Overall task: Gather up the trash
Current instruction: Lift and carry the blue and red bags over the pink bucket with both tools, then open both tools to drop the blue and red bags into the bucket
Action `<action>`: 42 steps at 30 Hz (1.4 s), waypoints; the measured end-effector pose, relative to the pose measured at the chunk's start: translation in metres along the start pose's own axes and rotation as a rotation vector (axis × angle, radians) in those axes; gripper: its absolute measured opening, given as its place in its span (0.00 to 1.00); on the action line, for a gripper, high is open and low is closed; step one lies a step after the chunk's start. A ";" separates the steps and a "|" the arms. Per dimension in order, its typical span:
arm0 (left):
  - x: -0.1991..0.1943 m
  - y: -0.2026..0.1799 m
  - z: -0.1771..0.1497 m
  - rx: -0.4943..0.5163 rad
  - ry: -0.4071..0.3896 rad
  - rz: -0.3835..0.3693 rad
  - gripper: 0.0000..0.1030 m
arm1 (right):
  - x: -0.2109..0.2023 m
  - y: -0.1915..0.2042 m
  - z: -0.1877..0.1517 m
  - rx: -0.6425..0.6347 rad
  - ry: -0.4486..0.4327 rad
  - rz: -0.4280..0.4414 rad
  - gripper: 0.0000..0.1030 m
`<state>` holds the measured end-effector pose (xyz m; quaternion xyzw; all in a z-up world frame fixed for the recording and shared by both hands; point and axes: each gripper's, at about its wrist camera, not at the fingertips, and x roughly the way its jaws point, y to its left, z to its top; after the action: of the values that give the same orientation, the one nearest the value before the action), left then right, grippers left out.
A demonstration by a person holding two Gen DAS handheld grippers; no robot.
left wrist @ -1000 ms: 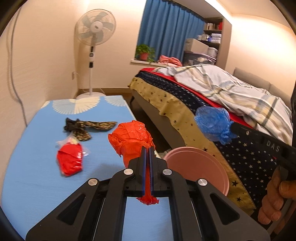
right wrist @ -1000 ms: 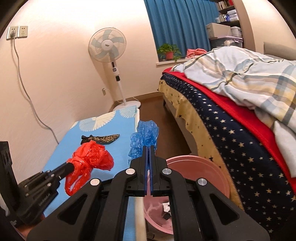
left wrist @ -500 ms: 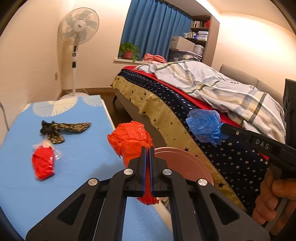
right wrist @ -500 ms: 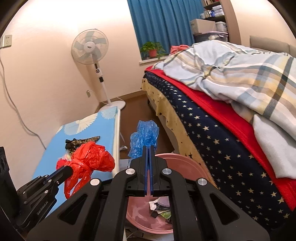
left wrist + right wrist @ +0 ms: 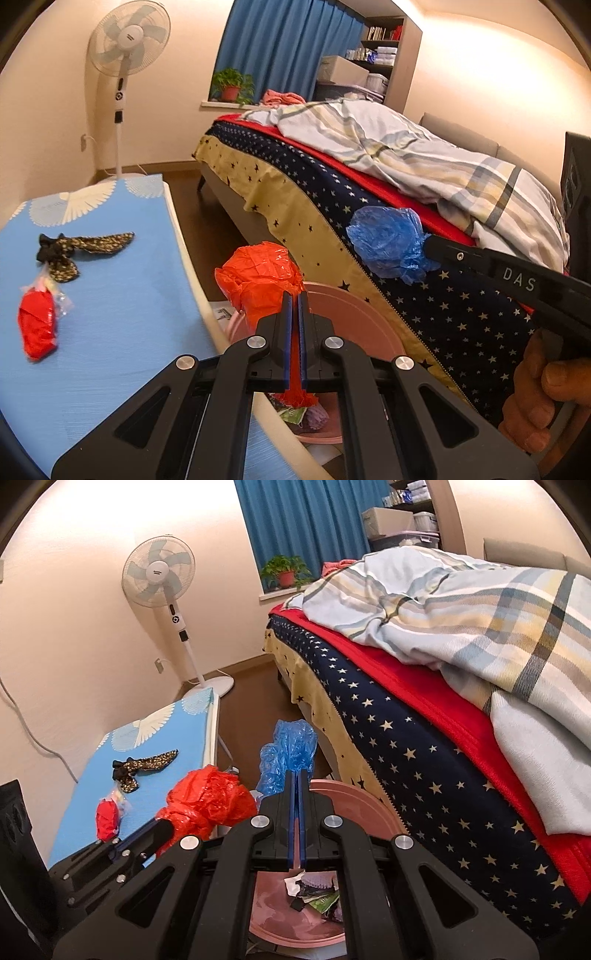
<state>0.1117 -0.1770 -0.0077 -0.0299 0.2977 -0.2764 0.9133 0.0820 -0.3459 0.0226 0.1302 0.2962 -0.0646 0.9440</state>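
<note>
Both tongs tilt down over round pink plastic bin [image 5: 354, 805]: left tongs [image 5: 294, 295] clamp crinkled orange-red plastic bag [image 5: 258, 280]; right tongs [image 5: 297, 773] clamp crumpled blue plastic bag [image 5: 290, 751].

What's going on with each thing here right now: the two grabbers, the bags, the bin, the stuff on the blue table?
Left gripper: jaws shut on the orange bag.
Right gripper: jaws shut on the blue bag.
Pink bin: open, some trash inside.
Red packet: lying on the table.
Patterned cloth: lying on the table.
Fan: upright.
</note>
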 end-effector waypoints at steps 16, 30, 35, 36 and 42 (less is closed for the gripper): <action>0.030 -0.003 -0.008 -0.015 0.053 -0.021 0.03 | 0.016 -0.007 -0.002 0.030 0.025 -0.018 0.01; 0.041 -0.002 -0.013 -0.019 0.074 -0.019 0.03 | 0.023 -0.008 -0.005 0.039 0.039 -0.022 0.02; 0.041 -0.002 -0.014 -0.019 0.073 -0.018 0.03 | 0.023 -0.009 -0.005 0.040 0.040 -0.022 0.02; 0.041 -0.002 -0.014 -0.018 0.073 -0.020 0.03 | 0.023 -0.009 -0.005 0.041 0.042 -0.021 0.02; 0.043 -0.003 -0.014 -0.015 0.085 -0.028 0.10 | 0.025 -0.014 -0.005 0.062 0.052 -0.039 0.09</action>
<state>0.1309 -0.2006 -0.0417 -0.0291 0.3381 -0.2877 0.8956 0.0966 -0.3587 0.0011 0.1552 0.3208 -0.0887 0.9301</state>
